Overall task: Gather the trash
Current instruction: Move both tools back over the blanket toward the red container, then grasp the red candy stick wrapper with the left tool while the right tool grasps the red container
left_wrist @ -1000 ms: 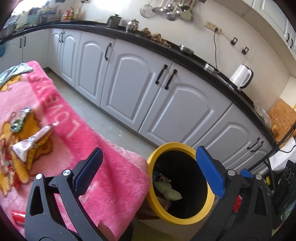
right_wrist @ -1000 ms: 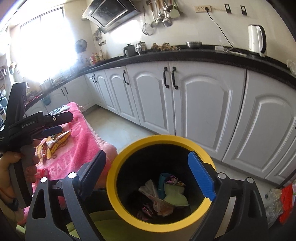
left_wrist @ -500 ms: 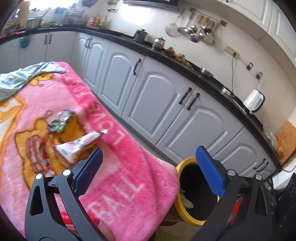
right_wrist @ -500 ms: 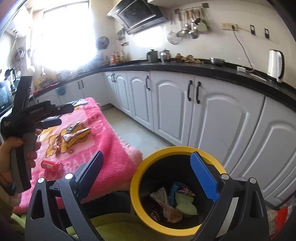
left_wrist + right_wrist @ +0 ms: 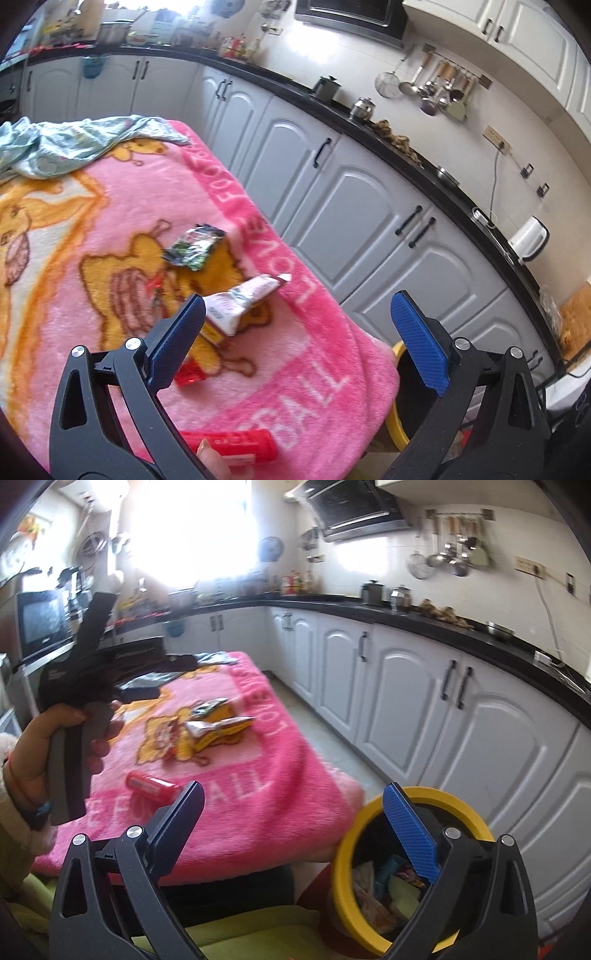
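Plainly both hand-held grippers, left [image 5: 295, 339] and right [image 5: 293, 821], gape empty; blanket [image 5: 306, 373] reads "BALL".

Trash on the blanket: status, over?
Both tools open, empty: left, right. Wrappers and red tube lie loose on pink blanket. Bin beside it, unblocked.
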